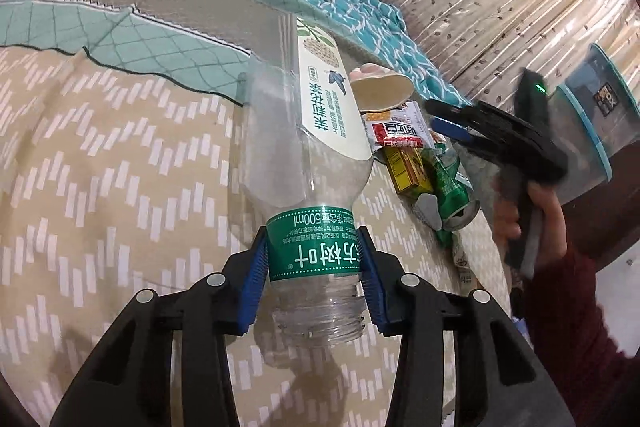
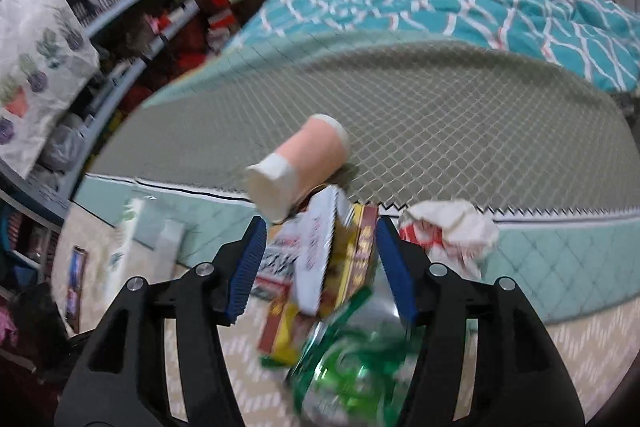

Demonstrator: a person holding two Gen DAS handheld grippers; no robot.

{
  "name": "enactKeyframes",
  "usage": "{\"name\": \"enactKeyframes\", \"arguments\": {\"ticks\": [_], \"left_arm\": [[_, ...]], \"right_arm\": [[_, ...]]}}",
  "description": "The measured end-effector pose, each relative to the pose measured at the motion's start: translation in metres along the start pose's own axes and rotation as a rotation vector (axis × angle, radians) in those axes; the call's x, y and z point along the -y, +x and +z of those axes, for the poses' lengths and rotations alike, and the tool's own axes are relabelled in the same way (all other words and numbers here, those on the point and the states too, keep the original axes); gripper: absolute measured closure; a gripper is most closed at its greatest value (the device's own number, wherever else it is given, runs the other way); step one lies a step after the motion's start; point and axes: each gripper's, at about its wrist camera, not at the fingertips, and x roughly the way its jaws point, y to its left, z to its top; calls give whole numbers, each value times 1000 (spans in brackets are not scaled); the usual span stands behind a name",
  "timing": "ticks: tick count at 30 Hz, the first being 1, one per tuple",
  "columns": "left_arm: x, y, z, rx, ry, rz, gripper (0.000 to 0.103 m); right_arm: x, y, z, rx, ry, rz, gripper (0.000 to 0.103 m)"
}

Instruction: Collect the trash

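Clear plastic bottle clamped by the left gripper, low centre of its view

Blue pads pinch the green neck label, mouth toward the camera, over the beige patterned bedcover. Right of it lies the litter heap: paper cup, white sachet, yellow carton, crushed green can. Right gripper hangs over that heap with jaws parted, pads pressing on nothing
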Motion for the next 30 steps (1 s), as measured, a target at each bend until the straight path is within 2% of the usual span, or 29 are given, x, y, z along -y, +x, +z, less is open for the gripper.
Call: {"name": "enactKeyframes", "arguments": {"ticks": [1, 2, 3, 4, 6, 13, 18, 23, 28, 30], "left_arm": [[1, 0, -1, 4, 5, 1, 63], [1, 0, -1, 6, 4, -2, 63], [-1, 0, -1, 6, 0, -6, 63], [-2, 0, -1, 6, -6, -14, 63], [-4, 0, 0, 6, -14, -26, 63], [-9, -2, 0, 14, -16, -33, 63], [-10, -4, -3, 17, -6, -28, 63], [-8, -4, -4, 21, 0, -22, 63], [-4, -6, -7, 17, 12, -8, 63], [-2, -8, -12, 13, 6, -12, 63]], "right_arm": [[2, 6, 3, -24, 11, 6, 44], [3, 10, 2, -49, 15, 28, 51], [1, 14, 2, -82, 15, 65, 74], [-3, 16, -1, -106, 4, 87, 77], [-16, 9, -12, -98, -35, 115, 87], [-65, -32, -74, -14, -131, 211, 89], [-81, -53, -128, 64, -176, 176, 89], [-67, -66, -167, 89, -45, 223, 89], [-43, -73, -190, 108, 101, 261, 89], [-38, -74, -195, 108, 116, 261, 89]]}}
